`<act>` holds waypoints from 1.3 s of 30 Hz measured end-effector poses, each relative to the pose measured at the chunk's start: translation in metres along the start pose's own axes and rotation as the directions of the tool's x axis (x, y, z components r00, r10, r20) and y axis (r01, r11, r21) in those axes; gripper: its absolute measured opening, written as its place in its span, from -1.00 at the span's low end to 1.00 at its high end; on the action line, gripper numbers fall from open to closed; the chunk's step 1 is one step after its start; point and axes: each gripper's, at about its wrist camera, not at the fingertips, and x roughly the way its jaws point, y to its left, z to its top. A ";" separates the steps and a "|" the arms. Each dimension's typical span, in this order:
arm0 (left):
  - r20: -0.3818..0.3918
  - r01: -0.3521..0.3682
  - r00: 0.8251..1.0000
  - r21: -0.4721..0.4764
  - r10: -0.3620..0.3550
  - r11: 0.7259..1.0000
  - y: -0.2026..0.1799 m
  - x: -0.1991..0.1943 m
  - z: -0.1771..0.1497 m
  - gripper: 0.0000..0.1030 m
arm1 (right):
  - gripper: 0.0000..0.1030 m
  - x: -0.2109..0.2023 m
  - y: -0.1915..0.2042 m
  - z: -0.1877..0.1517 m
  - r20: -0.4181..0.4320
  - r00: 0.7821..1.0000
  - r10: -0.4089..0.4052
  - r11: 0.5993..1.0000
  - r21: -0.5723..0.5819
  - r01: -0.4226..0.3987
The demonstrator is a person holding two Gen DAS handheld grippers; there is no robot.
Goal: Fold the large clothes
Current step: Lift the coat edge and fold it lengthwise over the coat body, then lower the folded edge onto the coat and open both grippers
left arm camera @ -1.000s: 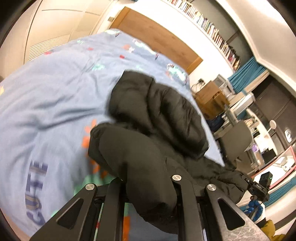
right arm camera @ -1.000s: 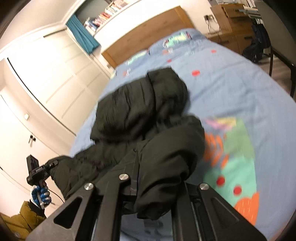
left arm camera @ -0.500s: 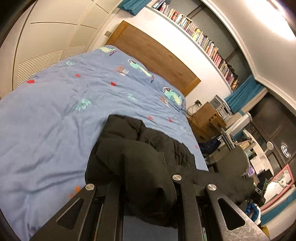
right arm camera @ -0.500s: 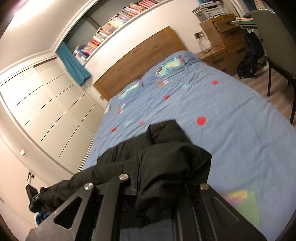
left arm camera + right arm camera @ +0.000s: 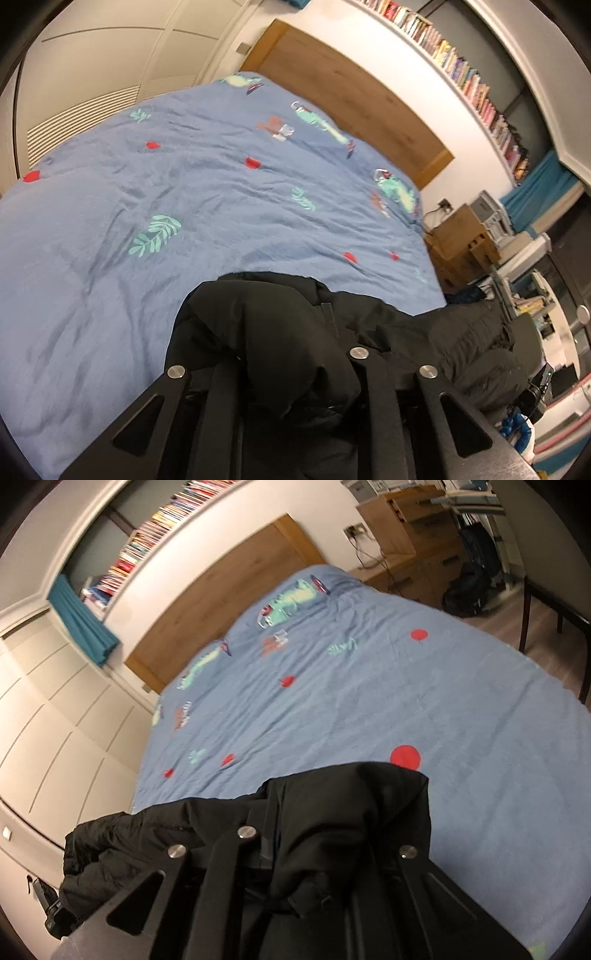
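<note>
Blue patterned duvet point(image 5: 221, 221) under black jacket point(image 5: 280, 332), both hand-held grippers point(image 5: 291, 373) point(image 5: 314, 853) clamped on it.

The left claw point(image 5: 291, 384) clamps a bunched fold of the black jacket point(image 5: 266, 332) above the blue bedspread point(image 5: 184, 192).

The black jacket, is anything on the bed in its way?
Nothing visible. Both tongs, left and right, grip the black jacket, and the blue bedspread ahead shows only printed pictures, no objects.

Blue bed point(image 5: 221, 206), jacket point(image 5: 280, 332) perhaps lifted
</note>
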 end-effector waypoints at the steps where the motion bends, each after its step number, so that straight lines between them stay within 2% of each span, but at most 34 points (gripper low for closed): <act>1: -0.001 -0.011 1.000 -0.011 0.011 1.000 0.002 0.011 0.003 -0.58 | -0.82 0.017 -0.003 0.004 -0.009 1.000 -0.007 1.000 0.004 0.007; 9: -0.046 -0.020 0.999 -0.068 0.017 0.997 0.018 0.078 0.008 -0.34 | -0.79 0.094 -0.024 -0.002 -0.075 0.997 -0.022 0.999 0.032 0.024; 14: -0.033 0.032 0.999 -0.088 -0.035 0.996 0.023 0.078 0.007 -0.12 | -0.71 0.109 -0.045 -0.009 -0.074 0.995 0.071 0.991 0.117 -0.062; 16: -0.013 0.070 0.997 -0.089 -0.072 0.994 0.022 0.069 0.009 0.11 | -0.65 0.106 -0.050 -0.008 -0.058 0.992 0.115 0.984 0.145 -0.105; 17: -0.002 0.087 0.996 -0.094 -0.087 0.992 0.023 0.065 0.011 0.18 | -0.58 0.105 -0.052 -0.007 -0.047 0.989 0.139 0.979 0.159 -0.130; 19: 0.027 0.126 0.992 -0.121 -0.124 0.985 0.023 0.054 0.016 0.49 | -0.41 0.098 -0.057 -0.004 -0.023 0.980 0.198 0.962 0.198 -0.190; 21: 0.045 0.129 0.991 -0.127 -0.124 0.983 0.019 0.047 0.020 0.64 | 0.18 0.091 -0.057 0.000 -0.004 0.973 0.233 0.948 0.222 -0.226; 22: 0.051 0.119 0.992 -0.120 -0.113 0.986 0.017 0.044 0.023 0.75 | 0.26 0.086 -0.056 0.002 0.009 0.972 0.234 0.948 0.219 -0.230; 24: 0.065 0.098 0.994 -0.100 -0.091 0.990 0.014 0.035 0.026 0.83 | 0.29 0.075 -0.050 0.007 0.025 0.975 0.221 0.954 0.202 -0.222; 27: 0.093 0.067 0.994 -0.092 -0.058 0.993 0.012 0.019 0.030 0.86 | 0.29 0.056 -0.048 0.015 0.050 0.976 0.214 0.957 0.192 -0.220; 32: 0.097 -0.006 0.995 -0.012 0.007 1.000 -0.001 -0.005 0.022 0.86 | 0.30 0.014 -0.031 0.013 0.075 0.986 0.148 0.984 0.085 -0.155; 39: 0.052 -0.050 0.998 0.111 0.044 0.993 -0.031 -0.005 -0.025 0.86 | 0.30 -0.019 0.023 -0.028 0.033 0.995 0.098 0.987 -0.129 -0.093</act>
